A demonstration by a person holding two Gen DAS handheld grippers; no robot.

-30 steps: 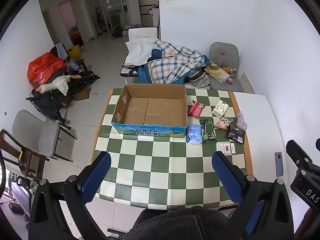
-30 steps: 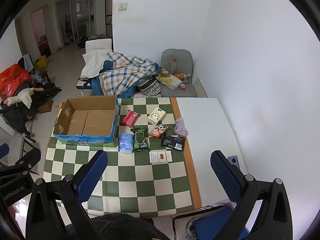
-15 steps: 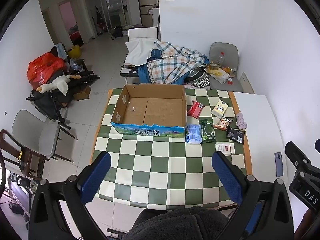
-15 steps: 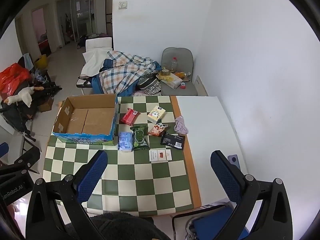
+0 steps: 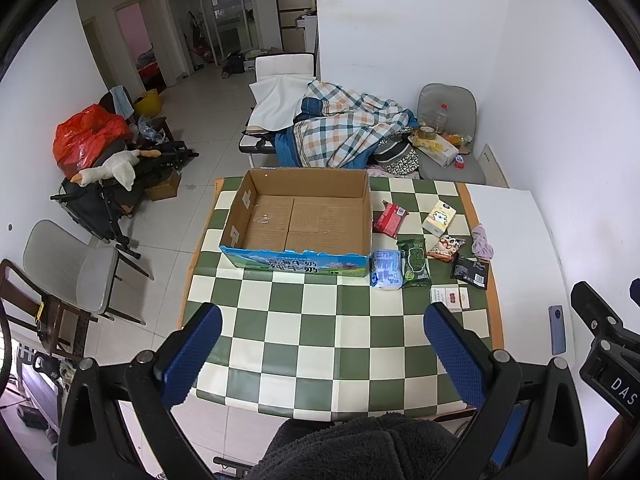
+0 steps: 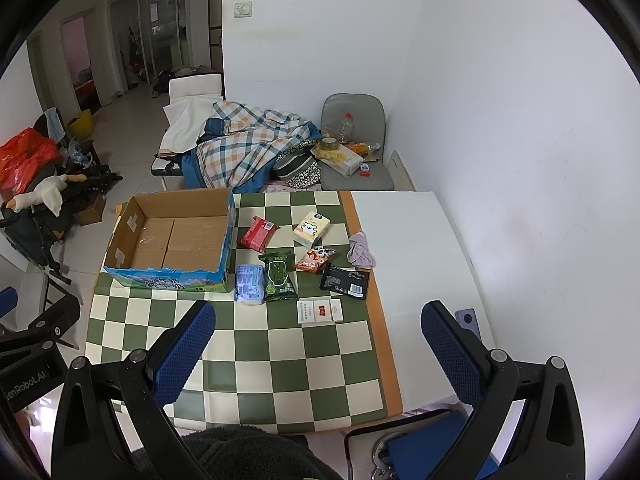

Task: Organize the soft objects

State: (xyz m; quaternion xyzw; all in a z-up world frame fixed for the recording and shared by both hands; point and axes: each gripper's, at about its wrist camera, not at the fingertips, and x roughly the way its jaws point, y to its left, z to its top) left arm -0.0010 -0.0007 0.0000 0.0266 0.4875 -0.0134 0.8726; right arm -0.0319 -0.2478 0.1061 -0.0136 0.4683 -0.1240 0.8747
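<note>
**Both grippers wide apart above the checked table, soft packets still laid out beside the box**

We see the table with its green-and-cream checked cloth [image 5: 320, 320], a bare white strip along its right edge. On the far left part of the cloth stands the open brown cardboard box with a blue printed front [image 5: 304, 220], and nothing shows inside it. We hold the left gripper [image 5: 320, 360] and the right gripper [image 6: 316, 356] above the near edge, each with its blue-padded fingers spread wide and nothing between them.

The soft things lie in a cluster just right of the box. Touching its near right corner sits the light blue tissue pack [image 6: 250, 283], with the dark green pouch [image 6: 278, 276] just beside it. Toward the far edge lie the red packet [image 6: 258, 234] and the cream tissue pack with a cartoon face [image 6: 311, 229]. Near the cloth's right edge we find the black packet [image 6: 345, 281], the small orange snack bag [image 6: 316, 260], the crumpled pink cloth [image 6: 360, 252] and the flat white card box [image 6: 320, 311].
</note>
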